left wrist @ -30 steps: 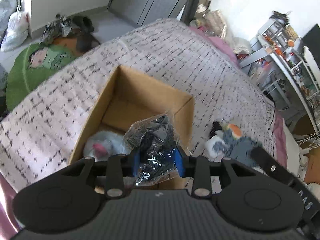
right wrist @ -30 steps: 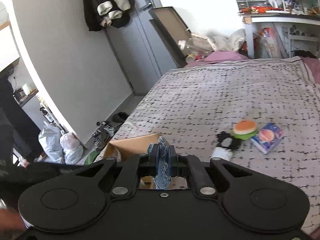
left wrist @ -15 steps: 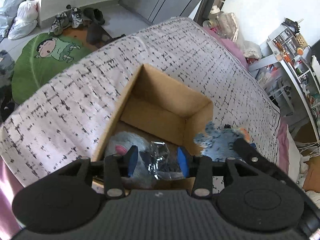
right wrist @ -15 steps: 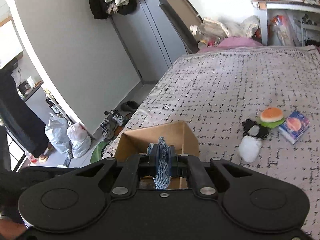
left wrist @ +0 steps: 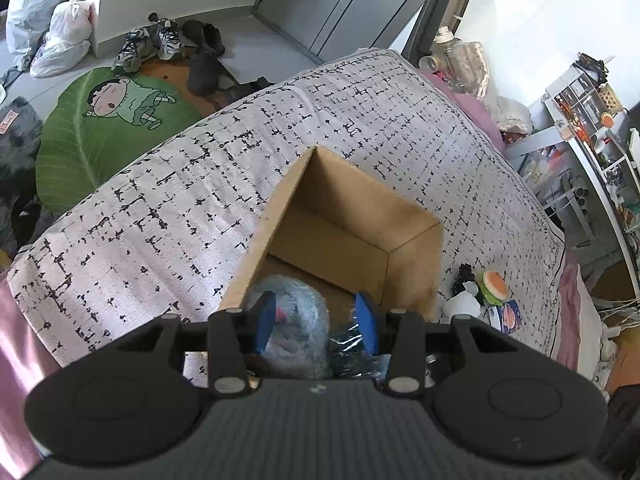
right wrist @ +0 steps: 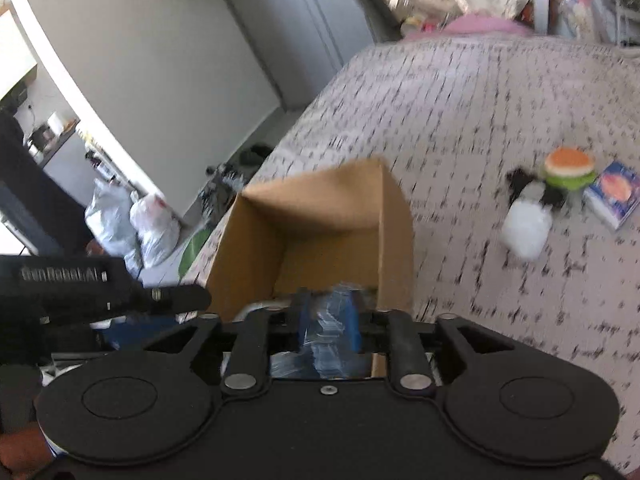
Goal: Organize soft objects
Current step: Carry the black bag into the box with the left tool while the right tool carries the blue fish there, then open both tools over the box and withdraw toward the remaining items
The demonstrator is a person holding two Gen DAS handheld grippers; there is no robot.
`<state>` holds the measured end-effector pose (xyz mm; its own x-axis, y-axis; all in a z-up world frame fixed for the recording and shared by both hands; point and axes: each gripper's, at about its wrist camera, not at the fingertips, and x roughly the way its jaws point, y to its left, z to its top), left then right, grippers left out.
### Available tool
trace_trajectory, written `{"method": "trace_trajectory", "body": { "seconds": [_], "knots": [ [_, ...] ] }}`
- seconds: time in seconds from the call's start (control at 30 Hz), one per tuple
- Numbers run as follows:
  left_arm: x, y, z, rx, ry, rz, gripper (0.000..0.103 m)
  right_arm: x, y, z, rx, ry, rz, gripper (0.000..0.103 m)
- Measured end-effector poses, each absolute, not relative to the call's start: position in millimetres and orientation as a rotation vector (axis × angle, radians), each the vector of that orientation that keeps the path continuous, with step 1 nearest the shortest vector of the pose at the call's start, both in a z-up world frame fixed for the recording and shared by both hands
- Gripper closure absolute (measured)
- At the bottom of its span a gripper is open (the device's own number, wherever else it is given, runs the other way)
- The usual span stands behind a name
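An open cardboard box [left wrist: 360, 216] sits on the patterned bed; it also shows in the right wrist view [right wrist: 320, 216]. My left gripper [left wrist: 316, 322] is open above the box's near end, over a grey-blue plush [left wrist: 292, 320] and a dark plastic-wrapped item [left wrist: 352, 354] lying inside. My right gripper [right wrist: 326, 322] hovers at the box's near edge with its pads apart around a blue denim piece [right wrist: 326, 332]; the view is blurred. A burger toy [right wrist: 570, 166], a black-and-white plush [right wrist: 528, 216] and a small blue packet [right wrist: 612, 192] lie on the bed to the right of the box.
The left gripper's body [right wrist: 100, 284] juts in at the left of the right wrist view. A green cartoon rug [left wrist: 108, 120], shoes [left wrist: 160, 40] and white bags [left wrist: 52, 24] are on the floor beyond the bed. Cluttered shelves [left wrist: 592, 120] stand at the right.
My left gripper opened and let the plastic-wrapped item drop into the box. My right gripper moved down over the box with the denim piece, and its pads have spread apart.
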<state>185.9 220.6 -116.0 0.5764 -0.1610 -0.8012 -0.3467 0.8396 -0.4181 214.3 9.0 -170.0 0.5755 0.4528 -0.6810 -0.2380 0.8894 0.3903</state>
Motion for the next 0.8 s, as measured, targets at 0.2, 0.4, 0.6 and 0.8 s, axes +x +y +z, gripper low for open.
{"method": "trace_trajectory", "body": {
  "seconds": [0.2,0.4,0.6,0.8],
  "knots": [
    [184.2,217.4,-112.0,-0.578,0.959,0.120,0.061,208.0,0.6,-158.1,0.255,0.835,0.420,0.077],
    [186.2,207.6,-107.0,-0.560,0.960,0.125,0.060,206.3,-23.5,-144.4,0.254,0.806,0.402,0.069],
    [189.8,188.4,-98.9,-0.524,0.943,0.129,0.046,209.4,-46.5,-135.8,0.256,0.778,0.357,0.054],
    [194.5,165.1,-90.4,-0.491,0.926,0.119,0.032,211.2,-77.3,-127.7,0.246,0.763,0.322,0.044]
  ]
}}
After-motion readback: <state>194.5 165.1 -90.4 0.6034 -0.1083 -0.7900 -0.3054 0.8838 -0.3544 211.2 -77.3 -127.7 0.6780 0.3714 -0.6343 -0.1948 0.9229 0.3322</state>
